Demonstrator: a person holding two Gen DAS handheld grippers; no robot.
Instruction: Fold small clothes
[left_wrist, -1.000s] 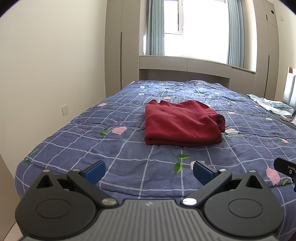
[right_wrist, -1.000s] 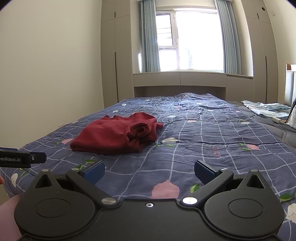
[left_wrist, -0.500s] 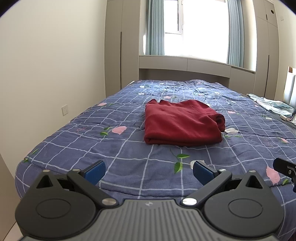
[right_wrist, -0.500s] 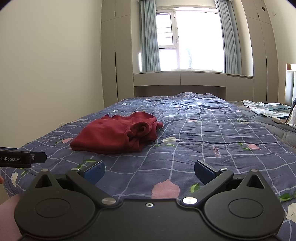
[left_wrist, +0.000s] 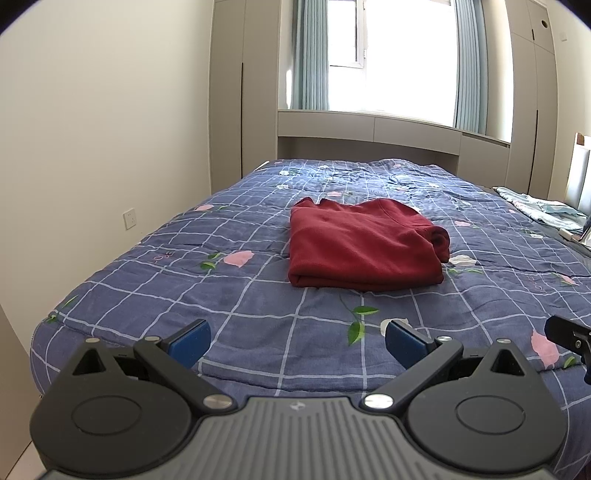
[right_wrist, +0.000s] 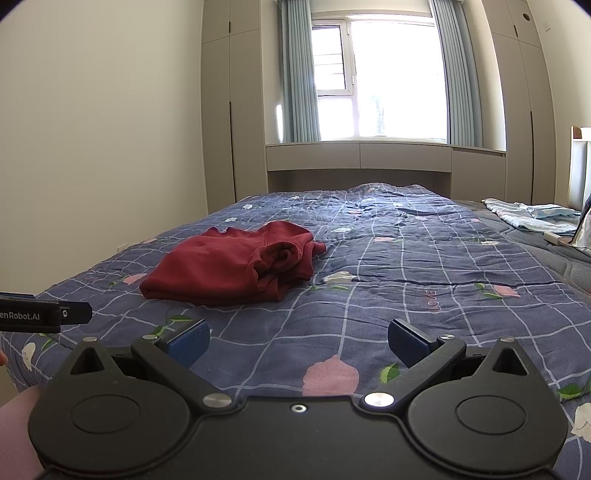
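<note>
A dark red garment (left_wrist: 362, 247) lies folded into a rough rectangle on the blue checked bedspread (left_wrist: 236, 295). In the right wrist view it lies to the left of centre (right_wrist: 229, 266), with a bunched sleeve on its right side. My left gripper (left_wrist: 297, 339) is open and empty, held above the near end of the bed, well short of the garment. My right gripper (right_wrist: 299, 339) is open and empty too, to the right of the garment and nearer than it. The tip of the right gripper shows at the right edge of the left wrist view (left_wrist: 569, 332).
A pale blue folded cloth (right_wrist: 532, 218) lies at the far right of the bed. A wall with a socket (left_wrist: 129, 218) runs along the left. Wardrobes and a window ledge (right_wrist: 369, 155) stand beyond the bed's far end. The left gripper's side (right_wrist: 40, 314) shows at the left edge.
Both grippers have hardly moved. The view has shifted only slightly. The garment lies as before.
</note>
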